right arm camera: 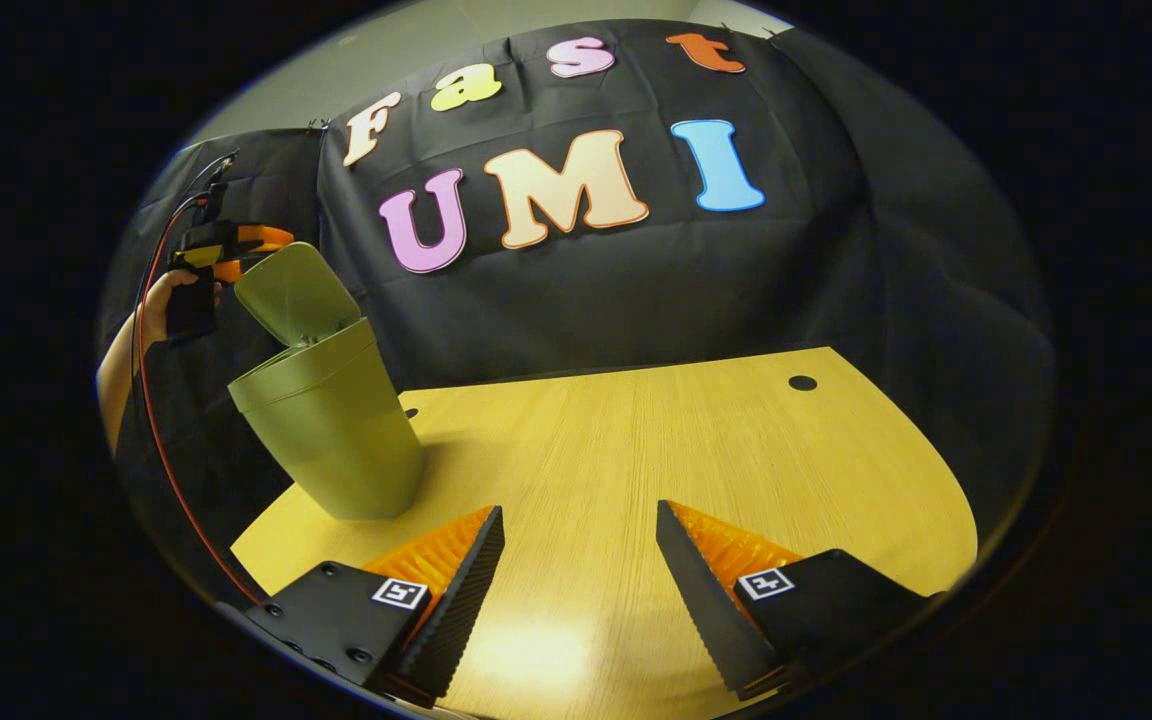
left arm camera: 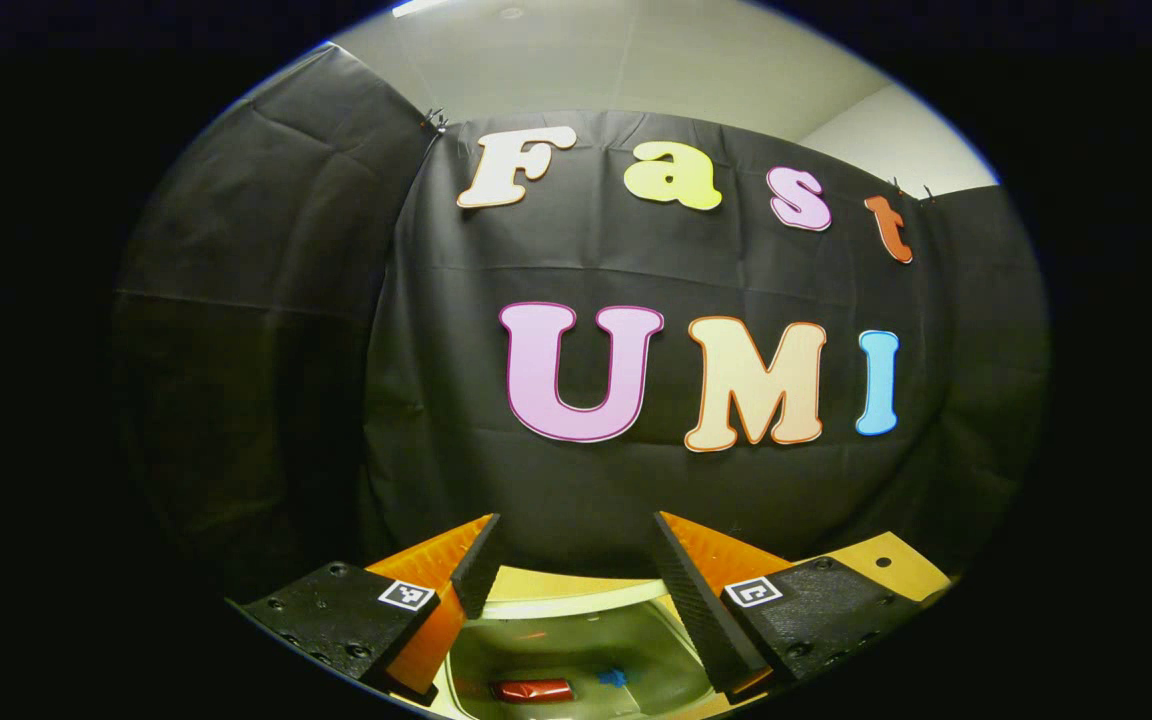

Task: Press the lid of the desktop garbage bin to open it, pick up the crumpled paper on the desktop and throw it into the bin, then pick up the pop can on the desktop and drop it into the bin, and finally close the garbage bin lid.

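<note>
My left gripper is open and hangs right over the mouth of the olive-green bin. Deep inside the bin lies a red pop can on its side, with a small blue mark beside it. In the right gripper view the bin stands at the table's left end with its lid tipped up. A hand holds the left gripper above and behind that lid. My right gripper is open over bare tabletop, well to the right of the bin, with nothing between its fingers.
The light wooden table has a curved far edge and a small dark cable hole at its far right. A red cable trails down from the left gripper past the bin. Black cloth walls the booth behind.
</note>
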Demonstrator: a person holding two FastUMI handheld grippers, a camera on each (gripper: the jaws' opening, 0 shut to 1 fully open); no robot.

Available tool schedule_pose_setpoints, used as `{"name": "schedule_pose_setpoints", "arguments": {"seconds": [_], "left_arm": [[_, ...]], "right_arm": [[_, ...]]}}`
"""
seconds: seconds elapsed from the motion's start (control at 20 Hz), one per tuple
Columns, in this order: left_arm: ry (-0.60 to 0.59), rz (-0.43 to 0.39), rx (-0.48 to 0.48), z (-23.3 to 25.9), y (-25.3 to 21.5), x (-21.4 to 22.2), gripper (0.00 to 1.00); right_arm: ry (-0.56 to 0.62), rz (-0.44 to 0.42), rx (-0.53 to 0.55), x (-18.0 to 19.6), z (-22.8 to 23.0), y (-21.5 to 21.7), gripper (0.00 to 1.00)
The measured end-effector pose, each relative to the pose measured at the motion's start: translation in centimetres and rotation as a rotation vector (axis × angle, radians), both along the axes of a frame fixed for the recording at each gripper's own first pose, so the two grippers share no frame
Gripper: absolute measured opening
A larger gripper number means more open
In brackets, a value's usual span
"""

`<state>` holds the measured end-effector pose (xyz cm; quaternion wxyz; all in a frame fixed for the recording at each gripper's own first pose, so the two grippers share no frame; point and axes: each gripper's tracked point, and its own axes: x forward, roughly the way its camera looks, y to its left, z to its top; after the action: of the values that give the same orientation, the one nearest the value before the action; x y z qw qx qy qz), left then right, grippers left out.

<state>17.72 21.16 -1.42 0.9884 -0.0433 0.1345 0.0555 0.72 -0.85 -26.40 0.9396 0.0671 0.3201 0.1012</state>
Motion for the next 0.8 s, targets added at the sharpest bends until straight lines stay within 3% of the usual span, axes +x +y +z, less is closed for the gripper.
{"name": "schedule_pose_setpoints", "arguments": {"seconds": [0.45, 0.8], "left_arm": [[0.121, 0.000, -0.041, -6.3, -2.3, -4.9, 0.91], [0.192, -0.001, -0.054, -10.3, -3.0, -6.3, 0.93]], "right_arm": [[0.019, 0.044, 0.004, 0.2, -0.3, 0.8, 0.97], [0.045, 0.060, -0.016, -0.1, -1.1, 1.0, 0.97]]}}
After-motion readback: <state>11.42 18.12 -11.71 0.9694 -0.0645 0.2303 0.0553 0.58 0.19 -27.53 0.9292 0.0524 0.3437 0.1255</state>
